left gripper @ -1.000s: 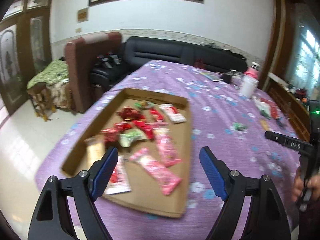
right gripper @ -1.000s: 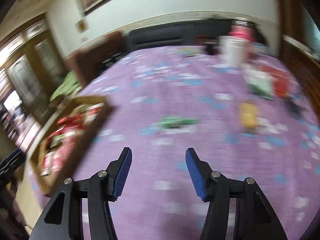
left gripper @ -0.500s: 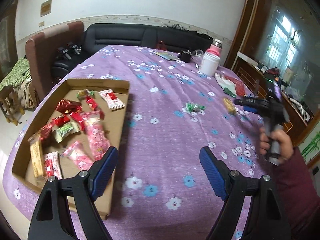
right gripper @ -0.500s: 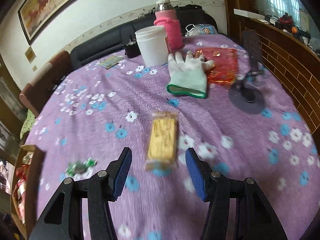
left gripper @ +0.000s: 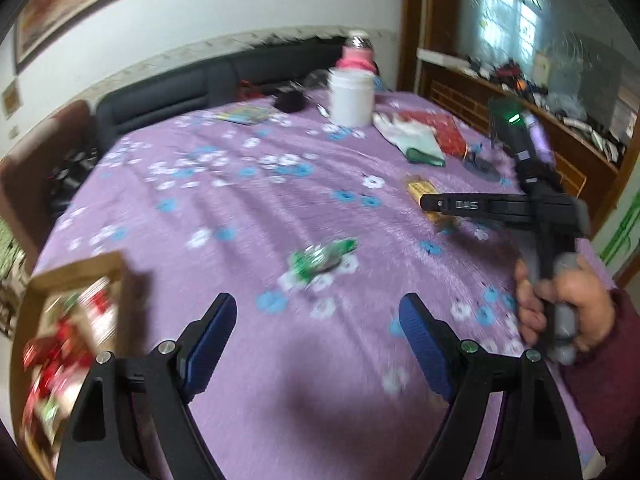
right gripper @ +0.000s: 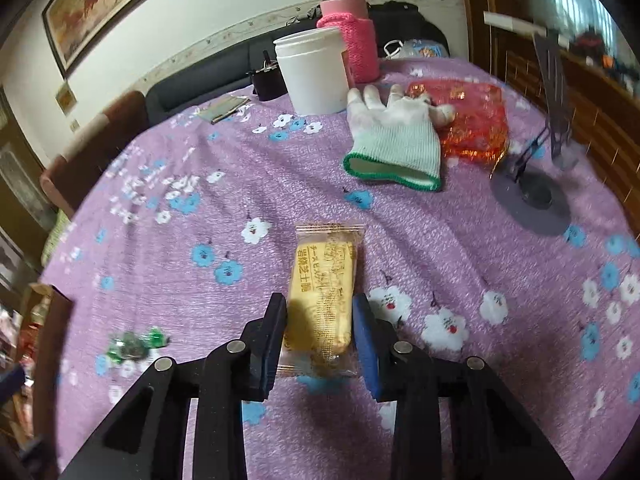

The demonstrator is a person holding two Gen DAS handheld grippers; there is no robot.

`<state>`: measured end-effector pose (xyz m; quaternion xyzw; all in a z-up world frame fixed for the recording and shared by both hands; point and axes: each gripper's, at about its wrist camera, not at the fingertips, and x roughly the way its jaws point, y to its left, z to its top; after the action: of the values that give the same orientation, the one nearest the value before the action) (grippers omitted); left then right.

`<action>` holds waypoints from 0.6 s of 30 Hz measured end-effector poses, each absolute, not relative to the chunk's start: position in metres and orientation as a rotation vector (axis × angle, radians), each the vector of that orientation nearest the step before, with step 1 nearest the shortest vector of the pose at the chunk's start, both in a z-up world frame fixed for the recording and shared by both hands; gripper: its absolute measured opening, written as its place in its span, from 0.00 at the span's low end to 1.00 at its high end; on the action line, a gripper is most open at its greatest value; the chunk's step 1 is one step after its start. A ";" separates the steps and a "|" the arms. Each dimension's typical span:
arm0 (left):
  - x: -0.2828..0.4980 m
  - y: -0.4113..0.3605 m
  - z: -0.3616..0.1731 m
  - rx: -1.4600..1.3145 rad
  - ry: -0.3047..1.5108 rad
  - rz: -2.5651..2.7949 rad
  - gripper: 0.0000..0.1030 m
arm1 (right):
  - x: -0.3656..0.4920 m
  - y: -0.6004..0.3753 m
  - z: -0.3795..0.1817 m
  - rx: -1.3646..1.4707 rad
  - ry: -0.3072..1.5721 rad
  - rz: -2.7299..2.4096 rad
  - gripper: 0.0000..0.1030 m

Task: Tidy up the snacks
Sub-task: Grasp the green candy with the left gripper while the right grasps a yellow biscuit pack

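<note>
A yellow snack packet (right gripper: 324, 296) lies flat on the purple flowered tablecloth. My right gripper (right gripper: 318, 310) straddles its near half, jaws closing, and both blue pads touch the wrapper's sides. In the left wrist view the same gripper (left gripper: 444, 205) shows side on over the packet (left gripper: 418, 189), held by a hand in a maroon sleeve. My left gripper (left gripper: 316, 332) hangs open above the cloth with nothing between its fingers. A green wrapped candy (left gripper: 320, 258) lies just ahead of it. The cardboard tray (left gripper: 116, 276) of red and pink snacks sits at the lower left.
At the table's far side stand a white tub (right gripper: 312, 76) and a pink-sleeved flask (right gripper: 352, 48). A white glove (right gripper: 396, 140) lies partly over a red packet (right gripper: 468, 120). A round-based stand (right gripper: 532, 204) is at the right. A black sofa lies beyond.
My left gripper swung right from over the tray toward the green candy. My right gripper came down over the yellow packet and its jaws narrowed onto it.
</note>
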<state>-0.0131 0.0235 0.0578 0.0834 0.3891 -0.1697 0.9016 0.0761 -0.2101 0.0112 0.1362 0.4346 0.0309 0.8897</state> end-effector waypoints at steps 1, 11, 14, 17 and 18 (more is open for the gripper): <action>0.000 0.014 0.051 0.196 0.824 -0.373 0.80 | 0.076 -0.210 0.011 0.284 0.904 0.066 0.34; 0.066 -0.015 0.007 0.304 0.945 -0.386 0.77 | 0.076 -0.214 0.011 0.330 0.937 0.081 0.34; 0.071 -0.013 0.004 0.229 0.962 -0.409 0.49 | 0.078 -0.216 0.011 0.351 0.938 0.085 0.34; 0.071 -0.013 0.005 0.228 0.948 -0.363 0.21 | 0.077 -0.215 0.011 0.344 0.936 0.083 0.28; 0.071 -0.010 0.006 0.201 0.950 -0.367 0.21 | 0.078 -0.215 0.010 0.342 0.936 0.084 0.27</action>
<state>0.0708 -0.0103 0.0061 0.0961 0.4538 -0.1752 0.8684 0.0778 -0.2148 0.0104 0.1640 0.4486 0.0400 0.8776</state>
